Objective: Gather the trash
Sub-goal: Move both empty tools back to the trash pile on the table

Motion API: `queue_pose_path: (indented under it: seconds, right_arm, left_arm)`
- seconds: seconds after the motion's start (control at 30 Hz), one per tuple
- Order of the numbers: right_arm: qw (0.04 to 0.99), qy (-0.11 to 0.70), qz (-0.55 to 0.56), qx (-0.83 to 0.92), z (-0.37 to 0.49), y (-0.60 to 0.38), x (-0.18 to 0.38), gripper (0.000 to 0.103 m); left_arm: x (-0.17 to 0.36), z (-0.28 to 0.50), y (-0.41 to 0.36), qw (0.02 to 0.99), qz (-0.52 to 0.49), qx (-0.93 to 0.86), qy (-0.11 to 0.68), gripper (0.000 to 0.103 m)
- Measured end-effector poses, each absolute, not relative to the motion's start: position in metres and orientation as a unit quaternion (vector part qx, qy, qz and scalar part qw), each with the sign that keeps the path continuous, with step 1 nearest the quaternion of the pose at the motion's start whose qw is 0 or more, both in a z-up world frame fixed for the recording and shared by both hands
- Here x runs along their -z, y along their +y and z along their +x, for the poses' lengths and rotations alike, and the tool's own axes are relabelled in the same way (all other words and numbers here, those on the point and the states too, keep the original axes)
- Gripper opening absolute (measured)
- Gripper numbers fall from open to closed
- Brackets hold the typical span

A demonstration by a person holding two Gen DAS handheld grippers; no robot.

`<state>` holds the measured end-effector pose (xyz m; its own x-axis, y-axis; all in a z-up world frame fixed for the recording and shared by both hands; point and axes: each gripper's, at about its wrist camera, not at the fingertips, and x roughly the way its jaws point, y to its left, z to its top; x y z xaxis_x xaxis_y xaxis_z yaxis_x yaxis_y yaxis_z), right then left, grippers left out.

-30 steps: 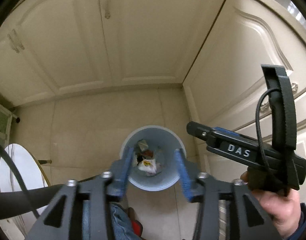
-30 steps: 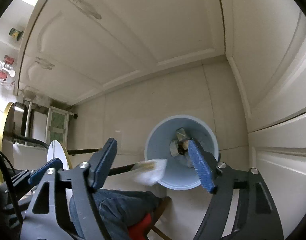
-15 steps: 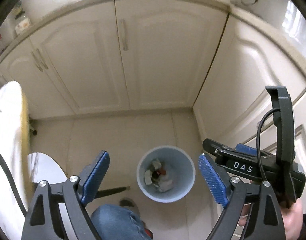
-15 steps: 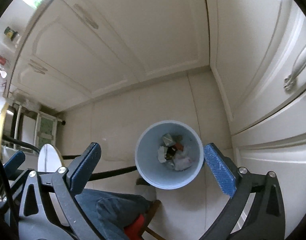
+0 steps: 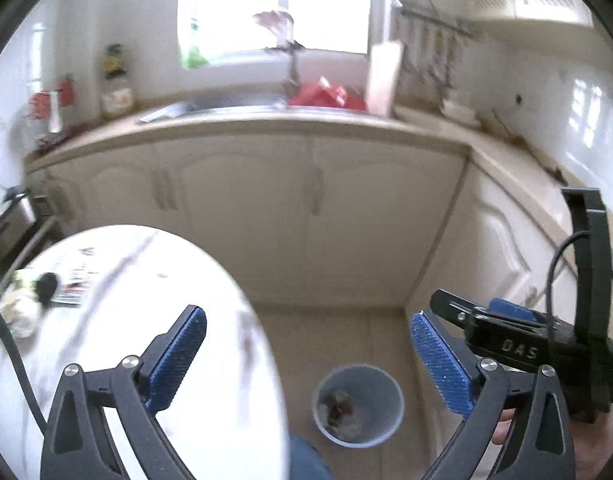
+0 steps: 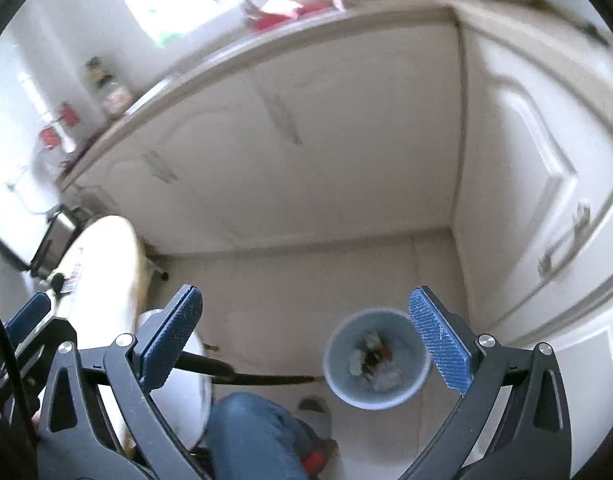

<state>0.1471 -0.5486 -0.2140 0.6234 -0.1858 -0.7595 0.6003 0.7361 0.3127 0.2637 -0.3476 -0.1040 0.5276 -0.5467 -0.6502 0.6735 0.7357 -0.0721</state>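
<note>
Kitchen corner, cream cabinets. Left gripper (image 5: 306, 364) jaws just opened, empty; right gripper (image 6: 306, 344) jaws wide apart, empty. Leftover trash (image 5: 20, 312) on tabletop (image 5: 118, 280) lies far left of left jaws, nearer left hand; bin (image 6: 376, 358) below.

From where I sit both views are smeared. In the bin (image 6: 376, 360) I see only a jumble of pale and reddish scraps (image 6: 376, 358), too small to name singly. The round white table (image 5: 118, 344) runs off the lower left edge, and the things at its far side (image 5: 30, 296) (something dark, something pale) are a blur. A denim knee (image 6: 254, 436) is cut by the bottom edge. On the counter (image 5: 266, 120), a red heap (image 5: 326, 94) and jars (image 5: 116, 80) stay unreadable against the blown-out window (image 5: 266, 4).
</note>
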Motion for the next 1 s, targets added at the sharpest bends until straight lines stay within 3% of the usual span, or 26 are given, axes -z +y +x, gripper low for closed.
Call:
queue_pose_path:
  seconds: [0.4,0.67,1.0]
  right_arm:
    - [0.917,0.333,0.189,0.115,0.229,-0.396,0.128,0.103]
    - [0.927,0.349,0.133,0.04,0.291,-0.305,0.123,0.103]
    - [0.913,0.4,0.087,0.005,0.383,-0.257,0.154,0.103]
  left_arm:
    - [0.08,0.241,-0.157,0.927,0.021,0.23,0.296,0.102]
    - [0.098,0.246,-0.067,0.941,-0.01,0.133,0.312,0.102]
    - [0.126,0.313,-0.036,0.929,-0.036,0.06,0.363,0.102]
